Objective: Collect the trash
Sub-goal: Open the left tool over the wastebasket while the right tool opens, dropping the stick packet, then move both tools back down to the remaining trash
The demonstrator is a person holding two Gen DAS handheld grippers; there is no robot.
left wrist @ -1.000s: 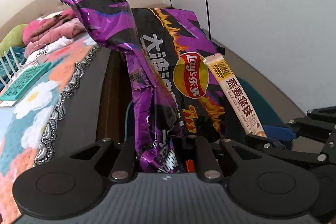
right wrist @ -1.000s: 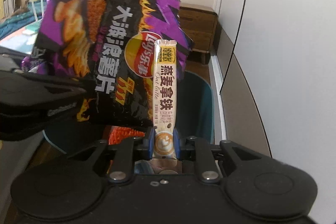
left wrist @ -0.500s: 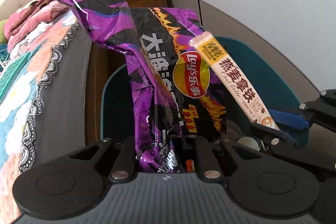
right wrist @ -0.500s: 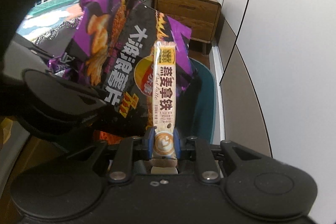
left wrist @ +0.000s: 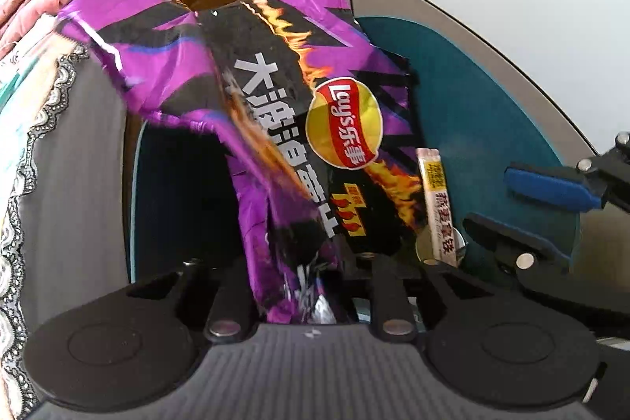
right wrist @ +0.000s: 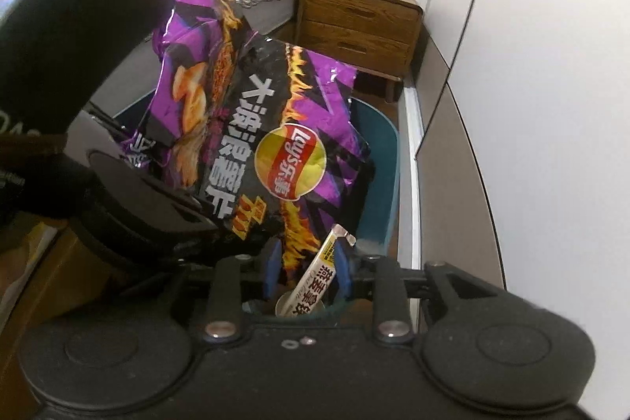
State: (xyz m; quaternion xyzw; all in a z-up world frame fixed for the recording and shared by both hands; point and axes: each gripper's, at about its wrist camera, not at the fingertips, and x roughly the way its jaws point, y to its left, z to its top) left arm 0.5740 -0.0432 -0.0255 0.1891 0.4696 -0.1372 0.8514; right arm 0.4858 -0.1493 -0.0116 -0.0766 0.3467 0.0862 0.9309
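Purple crinkly foil chip bag (left wrist: 299,128) hangs above the teal plastic bin (left wrist: 492,97), pinched at its bottom edge by your left gripper (left wrist: 303,286); it's light, slippery and floppy. Your right gripper (right wrist: 307,270) is spread, the cream latte sachet (right wrist: 315,282) loose over the bin.

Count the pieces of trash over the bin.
2: the purple chip bag in the left gripper, and the coffee stick sachet dropping between the right gripper's opened fingers. More may lie hidden below.
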